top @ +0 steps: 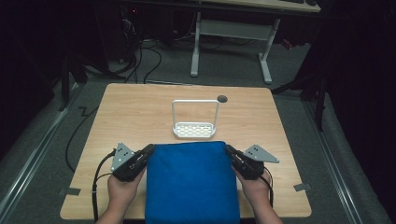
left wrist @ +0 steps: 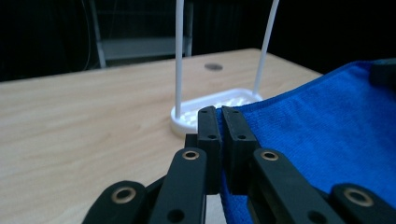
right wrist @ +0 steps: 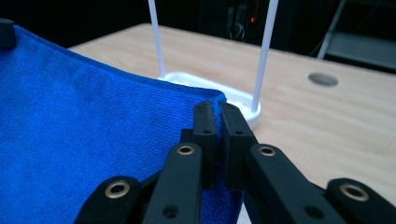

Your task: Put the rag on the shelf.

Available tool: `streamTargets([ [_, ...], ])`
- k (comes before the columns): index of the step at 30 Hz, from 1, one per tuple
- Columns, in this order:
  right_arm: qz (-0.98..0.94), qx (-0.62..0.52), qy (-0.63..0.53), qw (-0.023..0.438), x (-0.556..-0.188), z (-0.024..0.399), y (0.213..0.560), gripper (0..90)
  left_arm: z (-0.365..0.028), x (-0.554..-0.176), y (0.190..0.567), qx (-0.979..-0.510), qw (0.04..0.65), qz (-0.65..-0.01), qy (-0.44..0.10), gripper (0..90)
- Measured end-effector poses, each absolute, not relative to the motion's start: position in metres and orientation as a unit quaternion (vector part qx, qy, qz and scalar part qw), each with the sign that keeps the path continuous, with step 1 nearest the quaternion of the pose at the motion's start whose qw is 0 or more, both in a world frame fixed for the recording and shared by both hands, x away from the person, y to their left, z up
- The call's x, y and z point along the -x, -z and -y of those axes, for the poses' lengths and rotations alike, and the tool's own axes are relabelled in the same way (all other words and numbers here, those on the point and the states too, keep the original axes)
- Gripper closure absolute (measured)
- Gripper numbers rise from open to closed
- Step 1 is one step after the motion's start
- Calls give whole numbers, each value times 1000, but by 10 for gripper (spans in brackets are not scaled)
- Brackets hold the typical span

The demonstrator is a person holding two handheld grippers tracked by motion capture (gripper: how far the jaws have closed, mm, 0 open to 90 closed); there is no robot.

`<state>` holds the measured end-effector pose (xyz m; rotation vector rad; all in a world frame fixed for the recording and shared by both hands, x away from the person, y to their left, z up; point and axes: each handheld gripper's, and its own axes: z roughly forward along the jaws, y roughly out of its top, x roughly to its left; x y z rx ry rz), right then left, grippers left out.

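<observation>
cloth gripped at both far corners, hanging on the rack still to be done

the wooden table [top: 140, 116] is seen from above, with a blue cloth [top: 191, 182] spread over its near middle, the near edge of the cloth reaching the table's front edge. just beyond the cloth's far edge a white rack [top: 194, 120] stands: a slotted base from which a thin upright frame with a top bar rises. the base is very close to the cloth edge in the high view; in the gripper views the cloth's edge is held up in front of it, so whether they touch cannot be told.

the left gripper [top: 146, 152] is clenched on the cloth's far left corner, and in the left gripper view its jaws [left wrist: 219, 122] are closed on the blue edge. the right gripper [top: 230, 151] is likewise clamped on the far right corner, the fabric being pinched between its jaws [right wrist: 217, 117] in the right gripper view. each gripper is held by a hand [top: 122, 189] at the near edge of the table.

as a judgement, the work appears to be at an early stage: both corners have been secured, which is the part done. the cloth is lifted only slightly at its far edge and most of it lies flat. raising it, carrying it forward and draping it over the rack's top bar are left, if the rack is indeed the goal
</observation>
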<state>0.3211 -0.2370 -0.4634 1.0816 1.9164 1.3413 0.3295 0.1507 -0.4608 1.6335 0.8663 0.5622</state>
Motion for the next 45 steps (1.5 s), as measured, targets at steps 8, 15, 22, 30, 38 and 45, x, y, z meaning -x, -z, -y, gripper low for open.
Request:
streamTargets([
  [8,-696,-381,-527,306,-312,235,435,868,-145,-319,432,-686,582,-334,-280,871],
  [15,-682,-369,-543,323,-313,234,416,868,-145,-324,404,-668,601,-321,-298,873],
  [22,-664,-360,-556,346,-318,237,390,868,-141,-333,382,-664,607,-303,-316,874],
  [30,-649,-352,-567,365,-327,239,362,869,-140,-347,360,-650,621,-300,-319,875],
  [38,-644,-352,-568,372,-335,239,347,870,-139,-361,348,-650,619,-298,-326,875],
  [45,-643,-362,-563,370,-347,241,344,871,-141,-382,347,-658,605,-312,-321,876],
])
